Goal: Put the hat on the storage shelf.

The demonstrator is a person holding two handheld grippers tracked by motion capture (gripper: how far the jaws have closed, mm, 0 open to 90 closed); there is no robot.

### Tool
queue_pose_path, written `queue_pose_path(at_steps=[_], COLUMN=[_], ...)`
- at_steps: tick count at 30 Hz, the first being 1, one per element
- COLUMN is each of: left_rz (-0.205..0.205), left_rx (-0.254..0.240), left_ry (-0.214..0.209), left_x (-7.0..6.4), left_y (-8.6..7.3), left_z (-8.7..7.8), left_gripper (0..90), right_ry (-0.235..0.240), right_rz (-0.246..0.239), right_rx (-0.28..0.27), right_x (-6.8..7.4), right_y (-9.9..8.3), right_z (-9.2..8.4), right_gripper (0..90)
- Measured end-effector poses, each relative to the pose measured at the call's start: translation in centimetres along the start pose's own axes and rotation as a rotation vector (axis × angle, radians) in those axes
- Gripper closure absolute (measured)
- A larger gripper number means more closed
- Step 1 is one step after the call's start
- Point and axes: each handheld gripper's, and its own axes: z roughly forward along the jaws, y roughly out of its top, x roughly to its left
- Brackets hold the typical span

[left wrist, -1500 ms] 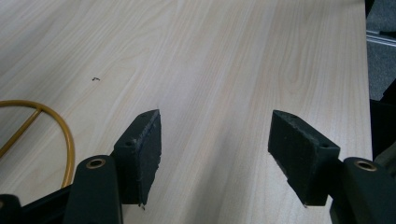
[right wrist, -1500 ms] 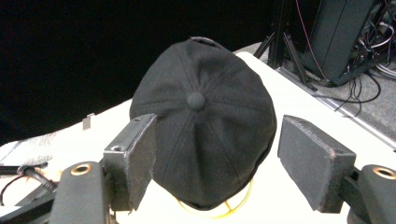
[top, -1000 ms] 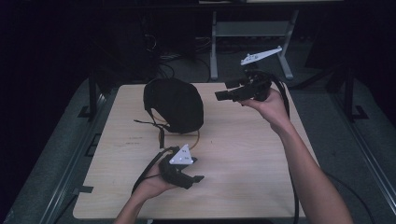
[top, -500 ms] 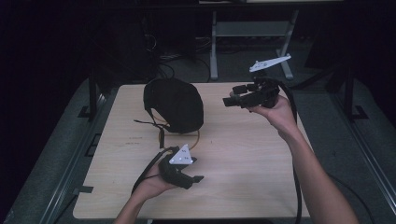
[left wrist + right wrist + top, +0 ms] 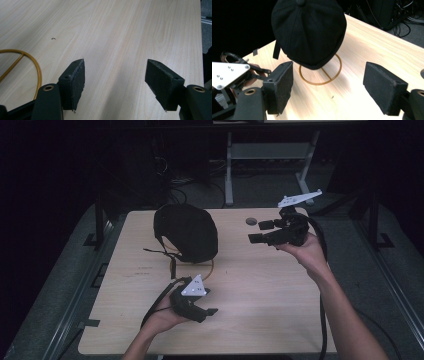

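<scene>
A black cap (image 5: 186, 231) sits on a thin yellow wire stand (image 5: 320, 72) in the far left part of the light wooden table (image 5: 260, 285), and its crown with a small button on top faces the right gripper view. The round base ring of the stand lies flat on the table under the cap, and a piece of this ring is seen also at the left edge of the left gripper view. The right gripper (image 5: 260, 231) is held above the far right part of the table, and it points across toward the cap but stays well apart from it. Its jaws have just been opening; they stand wide now and there is nothing between them. The left gripper (image 5: 207, 306) is near the front edge of the table, in front of the cap and near the base ring, without touching it. Its jaws are also wide apart and hold nothing; between them is only bare wood. A small dark round disc (image 5: 251, 221) lies on the table near the far edge, just beside the right gripper in the high view.
</scene>
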Motion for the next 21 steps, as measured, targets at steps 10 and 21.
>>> queue_pose_path(at_steps=[10,21], left_rz=[-0.001,-0.002], left_rx=[0.006,0.004], left_ry=[0.001,0.002], left_x=[0.1,0.2], left_y=[-0.1,-0.2], left_z=[0.0,-0.1], left_gripper=[32.1,32.1], right_ry=[-0.012,-0.028], right_rz=[0.014,0.03], right_rx=[0.002,0.018], right_x=[-0.2,-0.1], right_y=[-2.5,-5.6], right_z=[-1.1,-1.9], right_gripper=[22.6,21.8])
